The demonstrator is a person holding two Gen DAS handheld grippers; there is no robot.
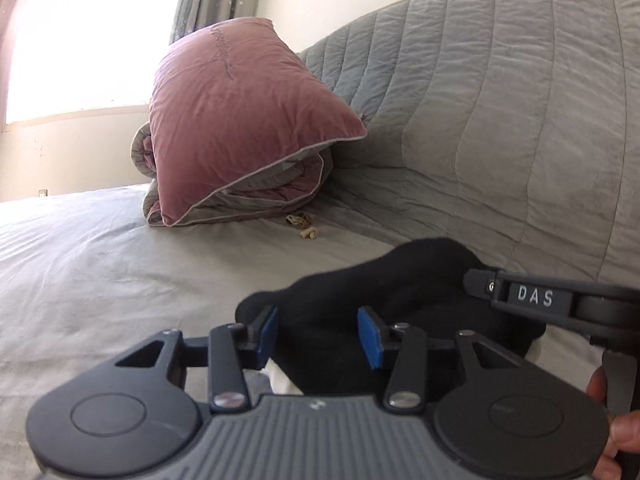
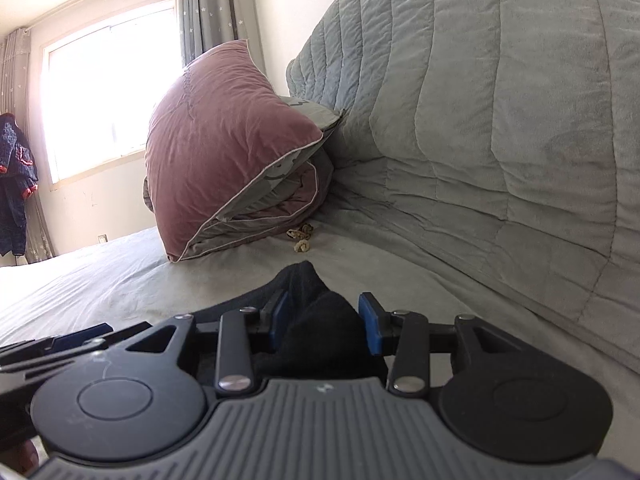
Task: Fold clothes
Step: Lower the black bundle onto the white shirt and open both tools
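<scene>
My left gripper (image 1: 318, 332) and right gripper (image 2: 326, 322), both half open, pinch a black garment (image 1: 380, 280) at lower centre; its length runs lower left to right, near end hidden.

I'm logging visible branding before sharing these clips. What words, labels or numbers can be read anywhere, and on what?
"DAS": white letters on the dark arm of the right tongs, seen from the left wrist view.
Small pale emblem on each tongs' ribbed grey body: too small to read.
Nothing else legible.

Matt black knit garment (image 1: 400, 280), velvety pink folded duvet (image 1: 240, 108), quilted grey cover (image 1: 500, 120)
</scene>
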